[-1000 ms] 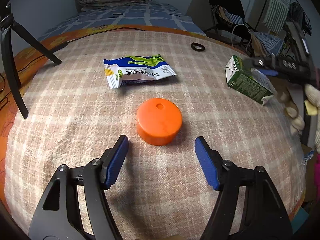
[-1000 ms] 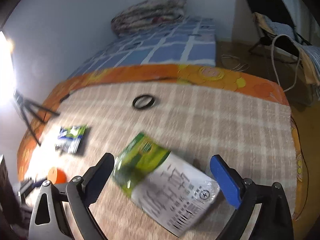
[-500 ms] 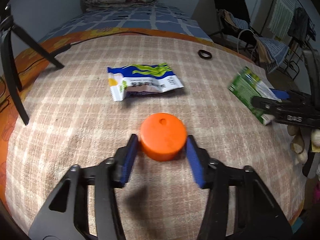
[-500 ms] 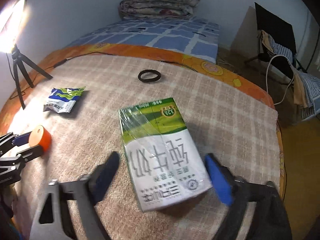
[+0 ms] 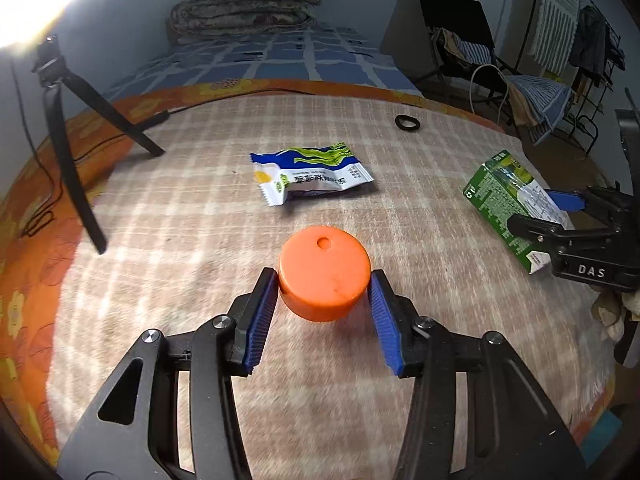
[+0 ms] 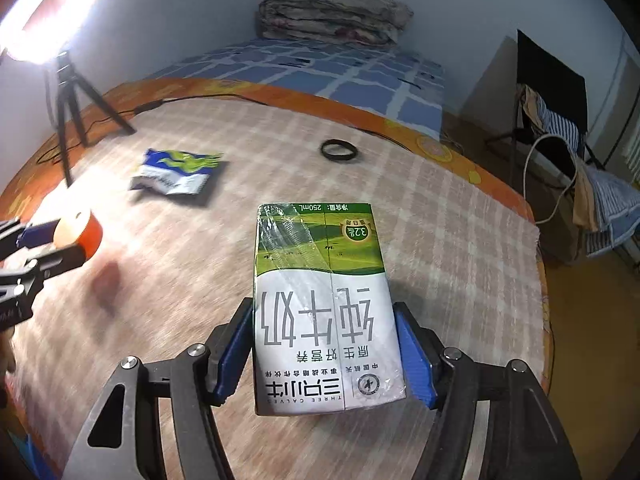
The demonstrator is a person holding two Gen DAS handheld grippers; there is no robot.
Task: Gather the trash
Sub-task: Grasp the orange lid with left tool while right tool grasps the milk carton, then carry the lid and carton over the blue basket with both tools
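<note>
My left gripper (image 5: 323,312) is shut on an orange round cap (image 5: 324,270), its blue pads pressed against both sides; a shadow shows under the cap. My right gripper (image 6: 326,350) is shut on a green and white milk carton (image 6: 320,292), held flat between the blue pads. The carton also shows in the left wrist view (image 5: 510,198), and the cap in the right wrist view (image 6: 82,232). A blue and white snack wrapper (image 5: 310,172) lies on the checked blanket beyond the cap; it also shows in the right wrist view (image 6: 176,172).
A black ring (image 5: 407,123) lies far back on the blanket (image 5: 180,208). A black tripod (image 5: 68,132) stands at the left. A bed with folded bedding (image 5: 240,12) is behind. A chair with clothes (image 5: 472,52) stands at the right.
My left gripper moved forward and shut on the orange cap. My right gripper shut on the milk carton. Both views have tilted up slightly.
</note>
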